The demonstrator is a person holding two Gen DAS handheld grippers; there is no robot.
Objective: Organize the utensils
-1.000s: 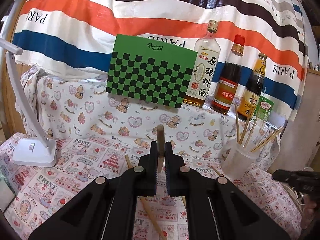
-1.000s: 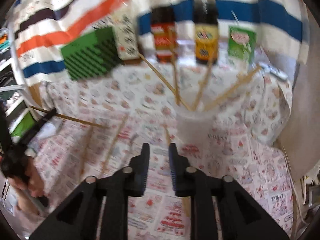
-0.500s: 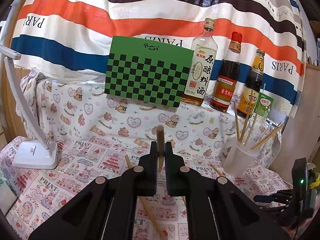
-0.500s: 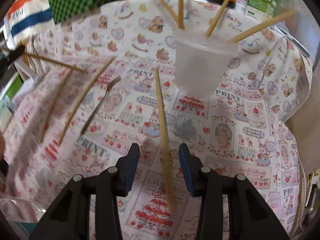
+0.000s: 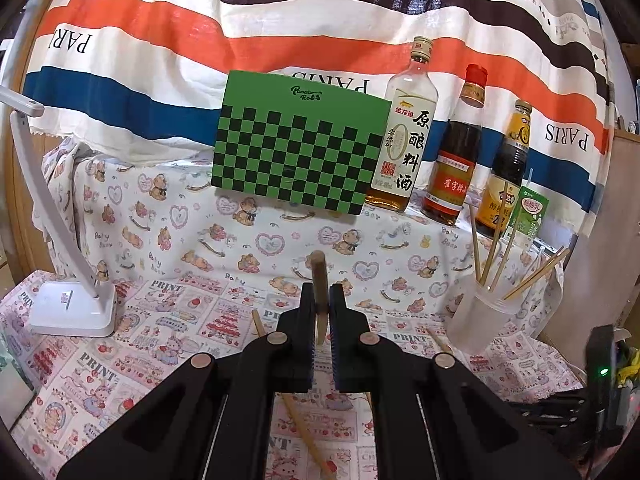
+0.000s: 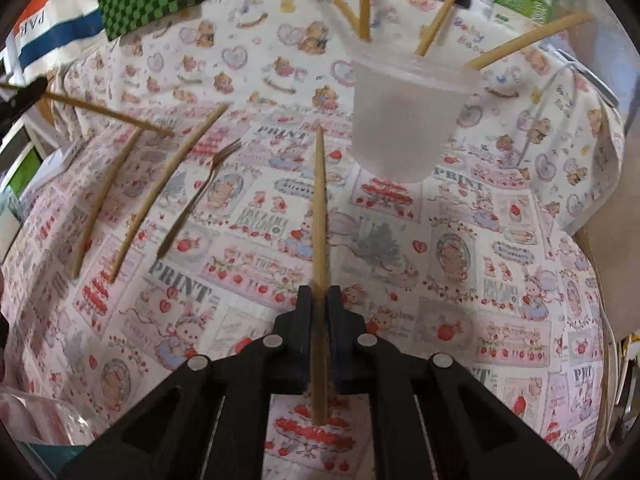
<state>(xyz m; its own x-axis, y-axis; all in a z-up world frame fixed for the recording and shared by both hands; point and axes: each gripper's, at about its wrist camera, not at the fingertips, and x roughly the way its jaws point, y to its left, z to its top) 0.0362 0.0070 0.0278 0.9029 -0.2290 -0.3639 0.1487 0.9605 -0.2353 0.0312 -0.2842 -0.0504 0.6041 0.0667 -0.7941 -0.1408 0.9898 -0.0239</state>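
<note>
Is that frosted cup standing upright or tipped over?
Upright. The frosted cup stands on its base on the tablecloth, chopsticks sticking out its top.

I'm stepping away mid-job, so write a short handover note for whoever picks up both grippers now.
Left hand-held gripper: shut on a chopstick, held above the cloth.
Right hand-held gripper: shut on a chopstick lying on the table before the cup.
Done: several chopsticks stand in the cup.
Left: cup both held sticks, then two loose chopsticks and the fork.

Green-and-black checked board (image 5: 300, 152), orange, white, navy and black striped cloth (image 5: 200, 40), pink teddy-print tablecloth (image 6: 460, 240), frosted white cup (image 6: 408, 120), tan chopsticks (image 6: 320, 208), black grippers (image 6: 319, 300).
</note>
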